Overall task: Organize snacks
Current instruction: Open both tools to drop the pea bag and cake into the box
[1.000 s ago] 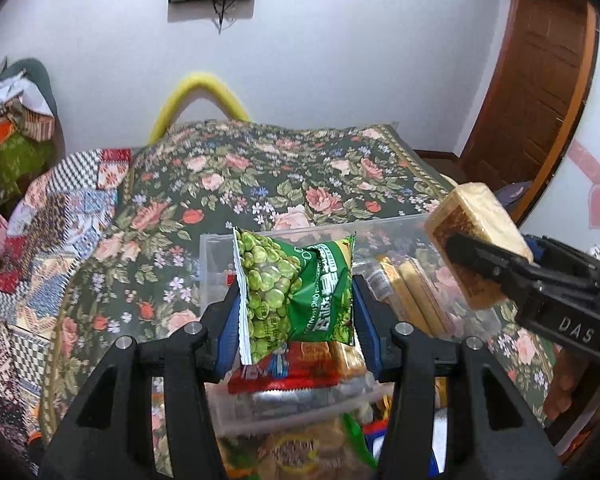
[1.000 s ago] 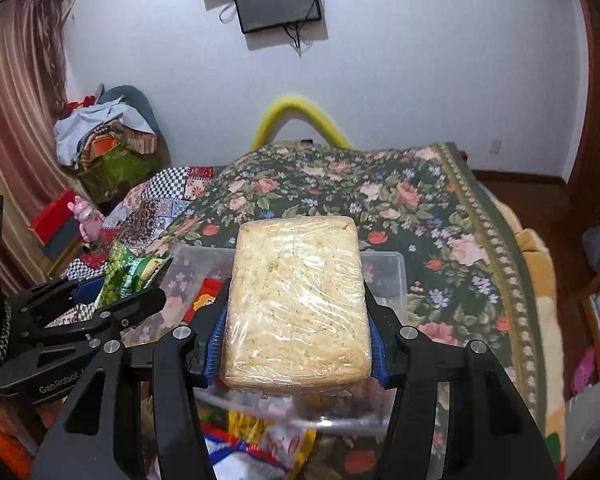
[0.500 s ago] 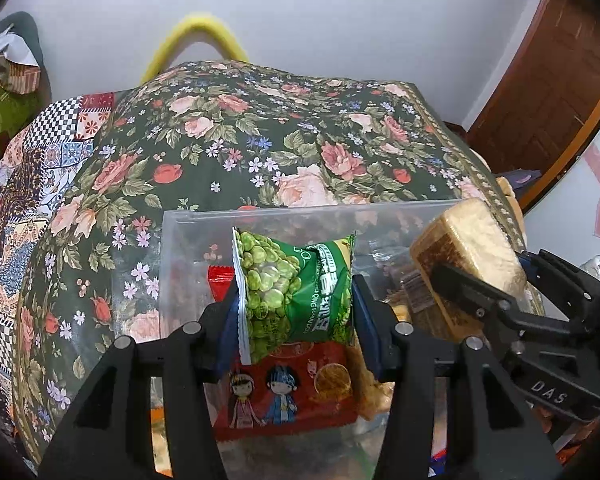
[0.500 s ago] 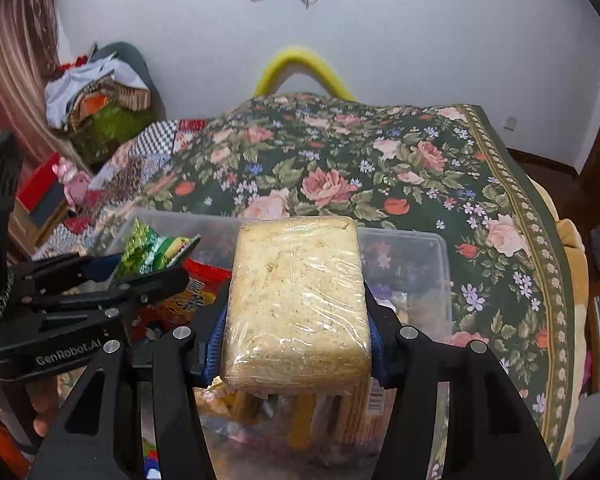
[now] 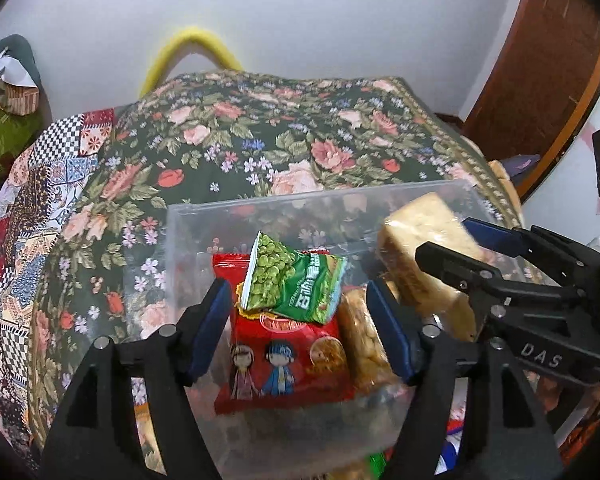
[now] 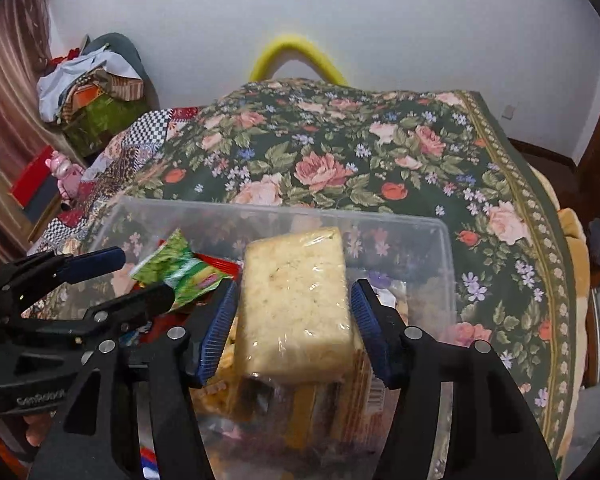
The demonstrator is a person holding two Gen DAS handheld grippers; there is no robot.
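**Two snack packets released over the clear bin**

Both grippers stand over a clear plastic bin (image 5: 204,216) set on a bed with a floral bedspread (image 5: 260,140).

Left gripper (image 5: 300,320): jaws have just been opening and now stand wide. The green pea packet (image 5: 292,280) lies between them, clear of both blue pads, tilted, with its lower edge over a red snack packet (image 5: 288,356) inside the bin. A pale snack pack (image 5: 360,340) lies just beside the red one, against the right-hand pad.

Right gripper (image 6: 294,320): jaws have just been opening slightly. The wrapped rice cake block (image 6: 296,300) sits between them with a narrow gap showing at each ribbed pad; no contact is visible. The block is over the bin's right portion, above upright biscuit packs (image 6: 320,400). Whether it rests on them cannot be told; the picture is blurred there.

In the left wrist view the right gripper (image 5: 452,240) appears at right, block (image 5: 420,248) between its fingers.
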